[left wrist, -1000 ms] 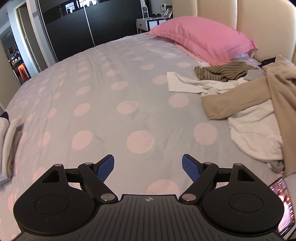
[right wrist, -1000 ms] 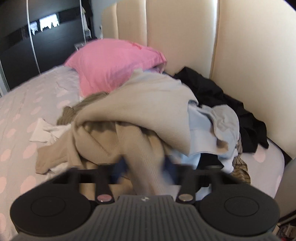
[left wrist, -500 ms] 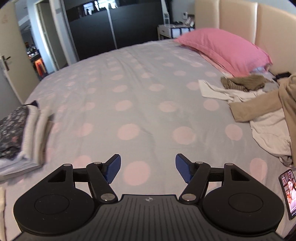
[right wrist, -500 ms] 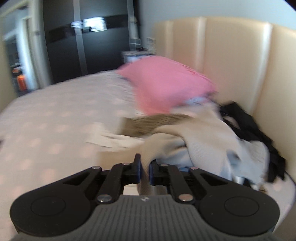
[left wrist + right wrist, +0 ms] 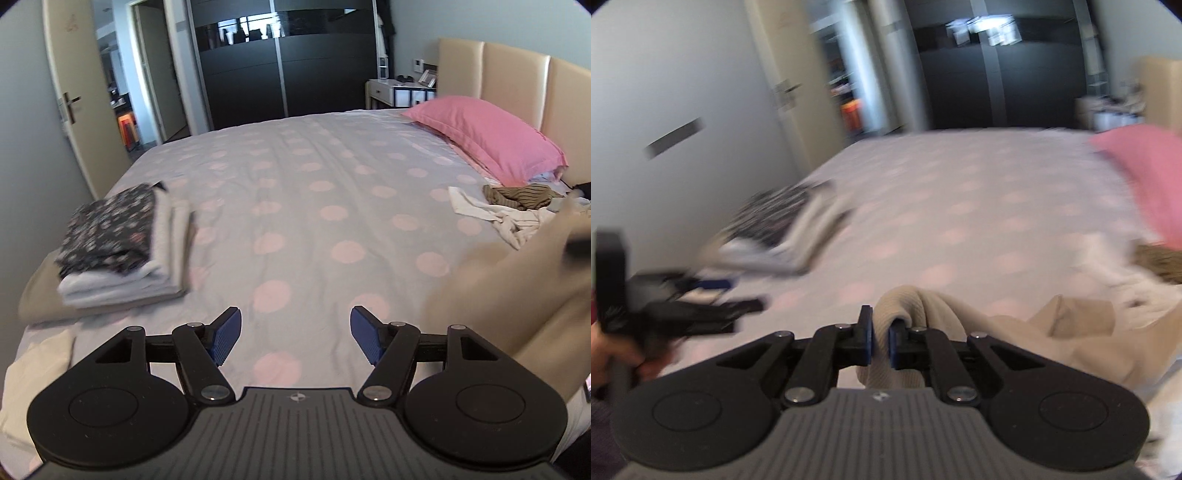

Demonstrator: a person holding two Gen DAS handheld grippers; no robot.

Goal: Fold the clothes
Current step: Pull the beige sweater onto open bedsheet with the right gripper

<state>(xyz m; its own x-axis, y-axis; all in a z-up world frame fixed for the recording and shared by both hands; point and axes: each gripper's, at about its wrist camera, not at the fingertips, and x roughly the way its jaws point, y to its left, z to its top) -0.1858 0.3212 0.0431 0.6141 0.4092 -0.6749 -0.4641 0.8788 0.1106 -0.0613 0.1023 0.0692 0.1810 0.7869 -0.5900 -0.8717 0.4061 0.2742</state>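
My right gripper [image 5: 880, 341] is shut on a fold of a beige knit garment [image 5: 1015, 343], which trails off to the right behind it. The same beige garment [image 5: 491, 291] sweeps, blurred, across the right side of the left wrist view. My left gripper [image 5: 295, 338] hangs open over the spotted bedsheet [image 5: 314, 206] with nothing between its blue pads. In the right wrist view the left gripper [image 5: 687, 306] shows blurred at the left, held by a hand [image 5: 617, 354]. Unfolded clothes [image 5: 506, 210] lie near the pink pillow [image 5: 487, 136].
A stack of folded clothes [image 5: 118, 247] with a dark floral piece on top sits at the bed's left edge. A cream cloth [image 5: 33, 373] lies at the near left corner. A padded headboard [image 5: 517, 88], a black wardrobe [image 5: 280, 62] and an open door [image 5: 74, 96] surround the bed.
Both grippers swung left, away from the clothes pile toward the bed's middle. The right gripper closed on the beige garment and pulled it along. The left jaws narrowed slightly.
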